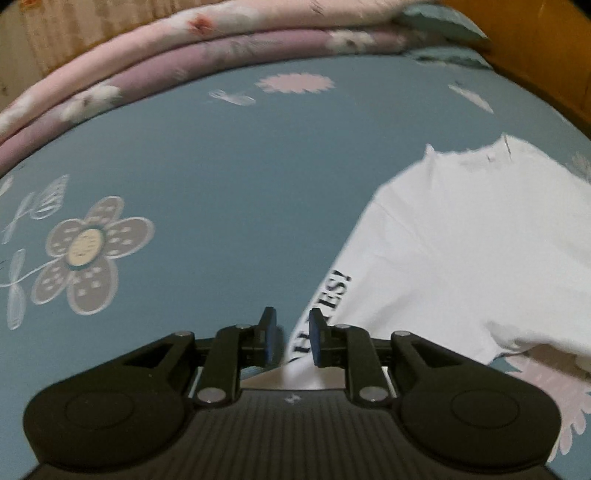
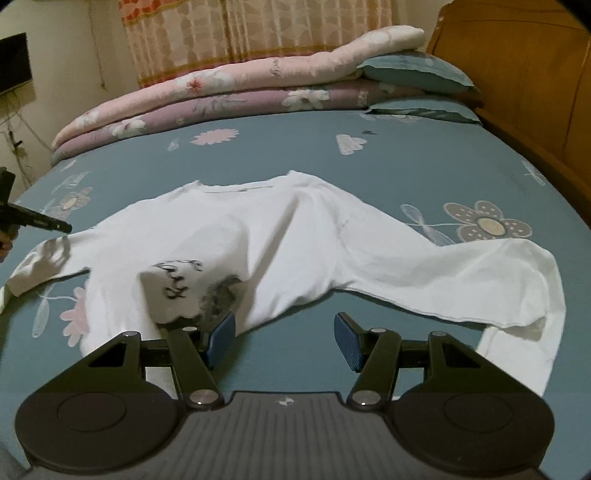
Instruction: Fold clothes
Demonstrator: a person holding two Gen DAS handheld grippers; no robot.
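A white long-sleeved shirt (image 2: pixel 295 240) is spread, rumpled, across a bed (image 2: pixel 332 155) covered by a blue sheet printed with flowers. In the right wrist view the collar is turned toward the far side of the bed, one sleeve is stretched out to the right and bent back toward the camera, and the other sleeve is laid out to the left. Black lettering is seen on a raised fold near the shirt's lower edge. The right claw (image 2: pixel 284 338) is held released just above the sheet at the near hem, its jaws wide apart with nothing between them; the left blue pad is seen just beside the cloth. In the left wrist view the left claw (image 1: pixel 291 338) is held over the shirt's edge (image 1: pixel 461 251), its jaws narrowly parted with printed fabric seen through the gap; whether the cloth is pinched cannot be told. Folded pink and purple quilts (image 2: pixel 221 96) and blue pillows (image 2: pixel 417 72) are stacked along the far side, next to a wooden headboard (image 2: pixel 524 81). A patterned curtain (image 2: pixel 258 33) is hung behind them.
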